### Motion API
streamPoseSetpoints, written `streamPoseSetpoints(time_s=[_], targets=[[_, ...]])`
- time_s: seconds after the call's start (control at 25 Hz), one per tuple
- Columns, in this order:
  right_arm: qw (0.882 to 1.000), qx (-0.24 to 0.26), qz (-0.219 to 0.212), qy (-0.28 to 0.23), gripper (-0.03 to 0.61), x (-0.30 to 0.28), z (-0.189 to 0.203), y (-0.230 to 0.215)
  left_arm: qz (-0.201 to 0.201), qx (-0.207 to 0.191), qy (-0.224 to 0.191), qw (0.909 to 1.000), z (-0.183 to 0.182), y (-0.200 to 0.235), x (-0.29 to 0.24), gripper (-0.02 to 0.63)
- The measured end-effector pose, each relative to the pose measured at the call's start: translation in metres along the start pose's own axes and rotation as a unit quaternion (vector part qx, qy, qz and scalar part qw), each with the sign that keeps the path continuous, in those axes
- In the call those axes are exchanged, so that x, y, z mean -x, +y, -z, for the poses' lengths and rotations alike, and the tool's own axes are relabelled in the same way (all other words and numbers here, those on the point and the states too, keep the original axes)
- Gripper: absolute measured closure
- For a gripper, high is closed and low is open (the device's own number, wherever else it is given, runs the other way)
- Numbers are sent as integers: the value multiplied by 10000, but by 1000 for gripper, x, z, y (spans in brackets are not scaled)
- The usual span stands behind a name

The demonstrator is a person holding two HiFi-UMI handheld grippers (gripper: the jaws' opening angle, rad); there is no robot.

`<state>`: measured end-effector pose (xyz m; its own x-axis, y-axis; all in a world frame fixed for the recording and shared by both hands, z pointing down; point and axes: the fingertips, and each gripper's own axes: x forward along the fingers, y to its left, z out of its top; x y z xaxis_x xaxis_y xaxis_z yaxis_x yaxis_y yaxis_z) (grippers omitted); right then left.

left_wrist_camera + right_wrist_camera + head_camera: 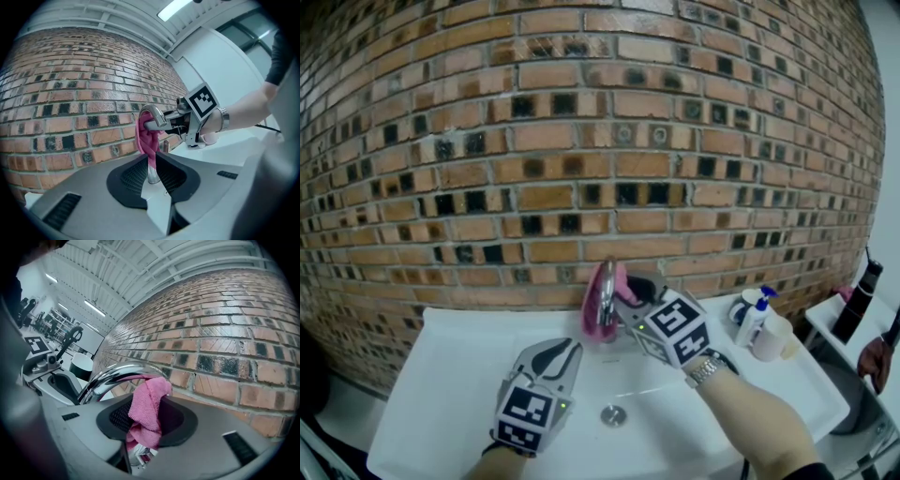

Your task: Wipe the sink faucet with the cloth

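my right tool (145,423) is clamped on the cloth (149,401), which sits against the wall side of the faucet (115,375) over the sink (441,375). my left tool (152,168) hangs in front, jaws together, empty. wiping seems under way. the spout front and base probably remain, though i can't judge cleanliness from here.

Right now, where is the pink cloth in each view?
Head view: pink cloth at centre, draped over the faucet.
Left gripper view: centre, just above the jaws, hanging on the faucet.
Right gripper view: lower centre, pinched between the jaws.
Shared landmark: the chrome faucet.
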<state>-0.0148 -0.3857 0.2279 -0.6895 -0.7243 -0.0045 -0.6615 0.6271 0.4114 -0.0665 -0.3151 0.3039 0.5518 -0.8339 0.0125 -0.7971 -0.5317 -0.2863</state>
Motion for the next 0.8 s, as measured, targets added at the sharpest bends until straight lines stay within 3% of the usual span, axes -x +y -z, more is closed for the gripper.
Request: streamPoseSetpoints(time_s=[0.8], targets=[[9988,286,-309,-253,457,17,-4,11,3,4,12,10000,-1,-1,1,555]])
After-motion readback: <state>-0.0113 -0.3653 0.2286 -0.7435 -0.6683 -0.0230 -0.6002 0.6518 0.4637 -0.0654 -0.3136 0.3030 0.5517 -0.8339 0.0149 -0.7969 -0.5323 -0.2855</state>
